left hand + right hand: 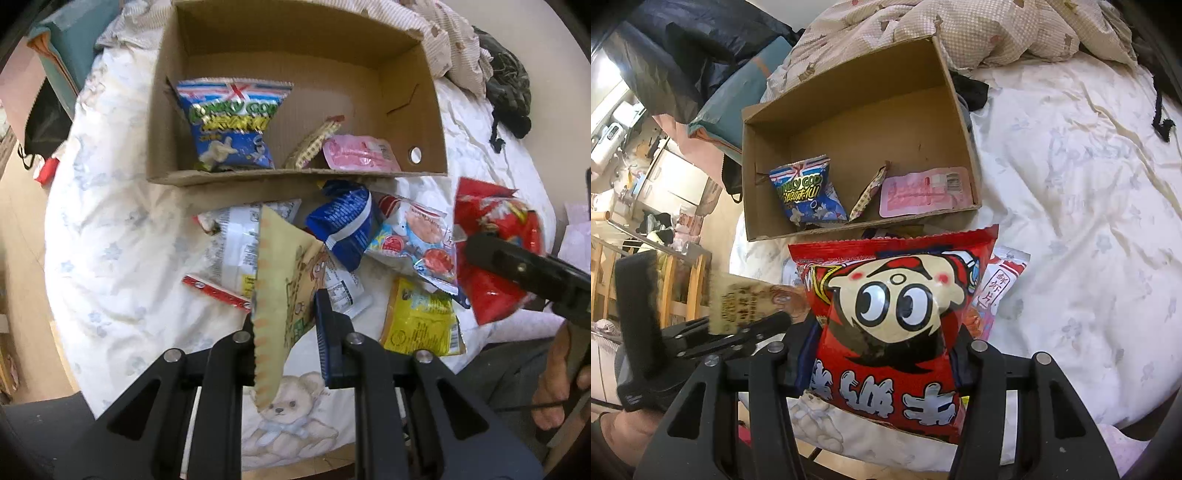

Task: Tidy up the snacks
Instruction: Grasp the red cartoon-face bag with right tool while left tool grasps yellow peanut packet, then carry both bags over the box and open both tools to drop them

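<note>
My left gripper (286,325) is shut on a beige snack packet (280,280) with a zigzag edge, lifted above the snack pile. My right gripper (886,354) is shut on a red snack bag (897,314) with a cartoon face, held in front of the open cardboard box (849,110). The left wrist view shows that red snack bag (495,236) at the right. Inside the cardboard box (410,92) lie a blue popcorn bag (229,125), a pink packet (360,153) and a small checkered packet (314,144). Loose on the bed are a blue packet (343,221), a yellow packet (421,317) and others.
The box and pile rest on a white flowered bedsheet (1089,203). A checked quilt (979,33) is bunched behind the box and dark cloth (506,85) lies at the far right. The bed's edge drops off at the left, beside a teal bag (66,48). A person's hand (554,387) shows at the lower right.
</note>
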`<act>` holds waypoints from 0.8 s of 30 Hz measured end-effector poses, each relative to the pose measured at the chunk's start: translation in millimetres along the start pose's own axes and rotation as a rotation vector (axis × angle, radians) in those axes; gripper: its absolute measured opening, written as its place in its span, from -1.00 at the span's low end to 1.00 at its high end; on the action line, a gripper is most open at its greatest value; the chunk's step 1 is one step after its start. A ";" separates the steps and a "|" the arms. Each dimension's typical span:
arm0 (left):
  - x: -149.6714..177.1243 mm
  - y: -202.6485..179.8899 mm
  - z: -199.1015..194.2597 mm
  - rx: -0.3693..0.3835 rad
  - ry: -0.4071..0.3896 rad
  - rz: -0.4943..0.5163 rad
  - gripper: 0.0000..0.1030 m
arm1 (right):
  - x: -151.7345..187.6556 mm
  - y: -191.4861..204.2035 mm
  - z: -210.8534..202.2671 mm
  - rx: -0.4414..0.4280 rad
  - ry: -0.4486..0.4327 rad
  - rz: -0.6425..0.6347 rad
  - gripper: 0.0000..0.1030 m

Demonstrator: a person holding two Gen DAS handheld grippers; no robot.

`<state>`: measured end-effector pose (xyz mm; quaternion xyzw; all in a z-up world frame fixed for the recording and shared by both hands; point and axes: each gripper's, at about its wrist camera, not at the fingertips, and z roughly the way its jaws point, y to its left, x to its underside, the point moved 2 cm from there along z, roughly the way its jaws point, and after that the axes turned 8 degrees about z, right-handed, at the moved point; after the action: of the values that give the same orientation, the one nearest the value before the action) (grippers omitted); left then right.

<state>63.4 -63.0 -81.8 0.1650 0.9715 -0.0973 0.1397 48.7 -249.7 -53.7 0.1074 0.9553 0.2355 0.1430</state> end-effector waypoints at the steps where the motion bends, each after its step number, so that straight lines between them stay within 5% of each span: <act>1: 0.5 3.6 -6.0 -0.003 -0.011 -0.001 -0.72 | 0.7 0.6 0.4 0.002 0.000 -0.003 0.08; 11: -35.4 39.3 -46.4 -0.040 -0.128 -0.031 -0.72 | -3.7 18.4 -15.9 -0.008 -0.079 -0.046 0.08; 24: -113.8 48.9 -59.6 -0.054 -0.228 0.000 -0.72 | -61.2 38.4 -12.2 0.015 -0.129 -0.055 0.08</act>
<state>169.2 -37.1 1.9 0.1490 0.9516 -0.0893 0.2535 107.3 -238.2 -11.3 0.0970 0.9484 0.2171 0.2098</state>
